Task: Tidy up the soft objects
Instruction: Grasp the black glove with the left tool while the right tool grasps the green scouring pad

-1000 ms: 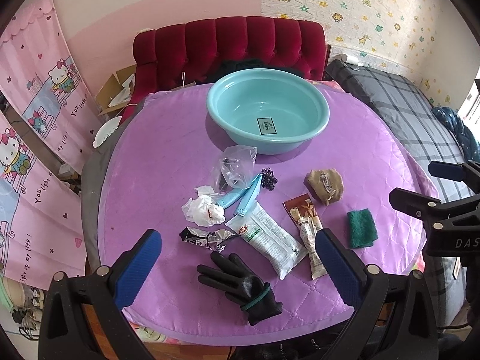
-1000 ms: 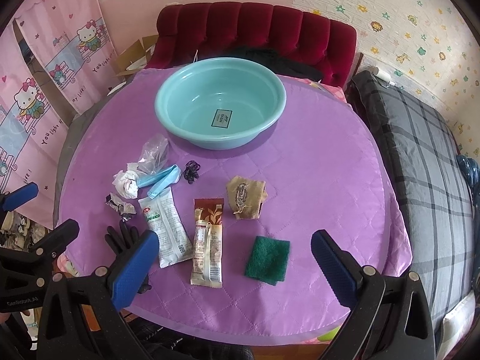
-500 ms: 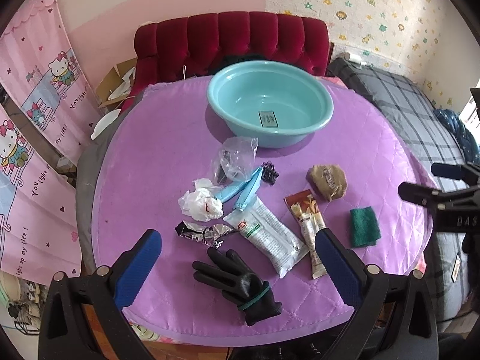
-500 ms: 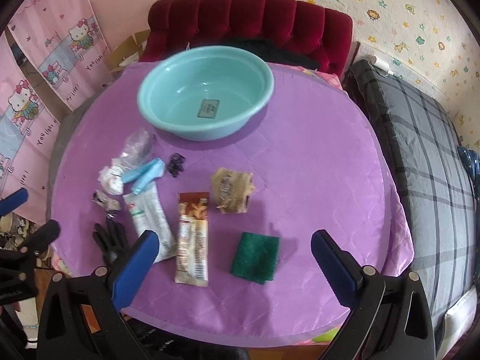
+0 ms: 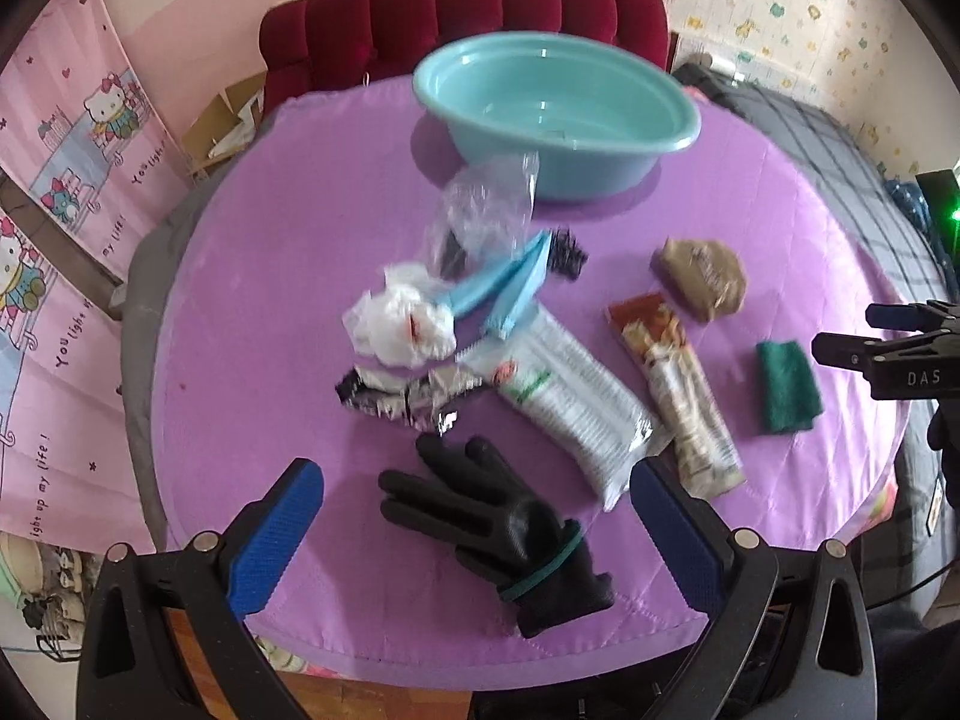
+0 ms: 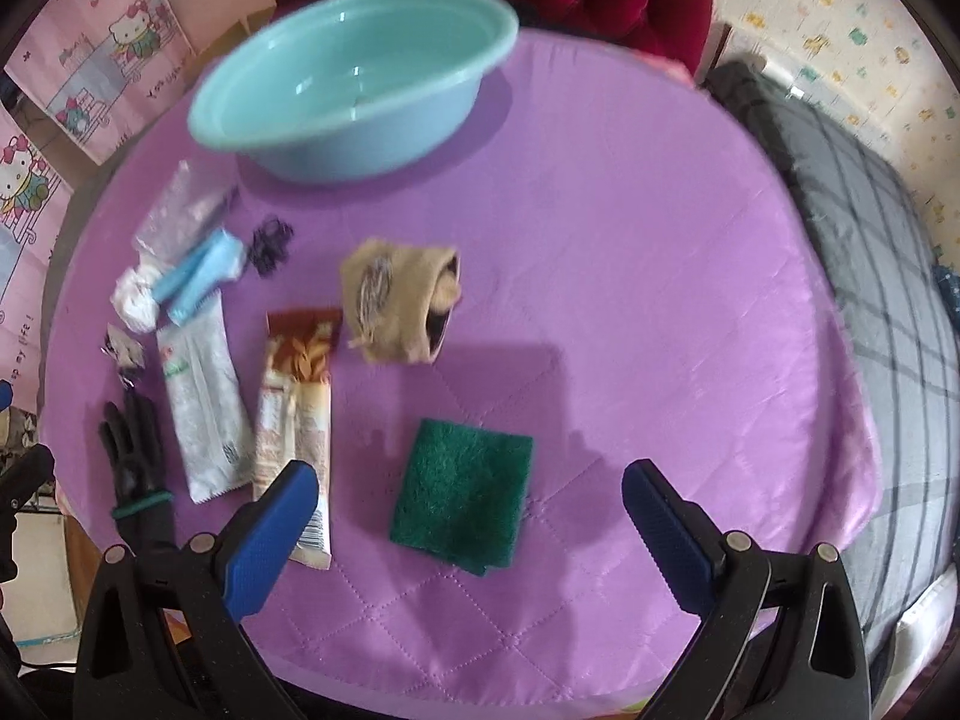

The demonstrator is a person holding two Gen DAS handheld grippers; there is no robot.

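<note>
A black glove [image 5: 498, 531] lies near the table's front edge, between the fingers of my open, empty left gripper [image 5: 474, 516]. A green scouring pad [image 6: 465, 501] lies between the fingers of my open, empty right gripper [image 6: 468, 516]; it also shows in the left wrist view [image 5: 786, 387]. A tan cloth pouch [image 6: 399, 300], a white crumpled tissue [image 5: 399, 327], a clear plastic bag [image 5: 486, 213], blue tubes [image 5: 501, 291], a white packet [image 5: 570, 405] and a brown sachet [image 5: 675, 393] lie on the purple table cover [image 6: 630, 252]. The teal basin [image 6: 354, 96] stands at the back.
A red tufted headboard [image 5: 468, 24] stands behind the table. A grey plaid bed [image 6: 888, 276] is to the right. Pink Hello Kitty curtains [image 5: 66, 180] hang on the left. A silver foil wrapper [image 5: 408, 399] and black hair ties [image 5: 564, 252] lie mid-table.
Both grippers have moved forward and down toward the table. The glove now sits between the left fingers and the green pad between the right fingers. Nothing on the table has moved.
</note>
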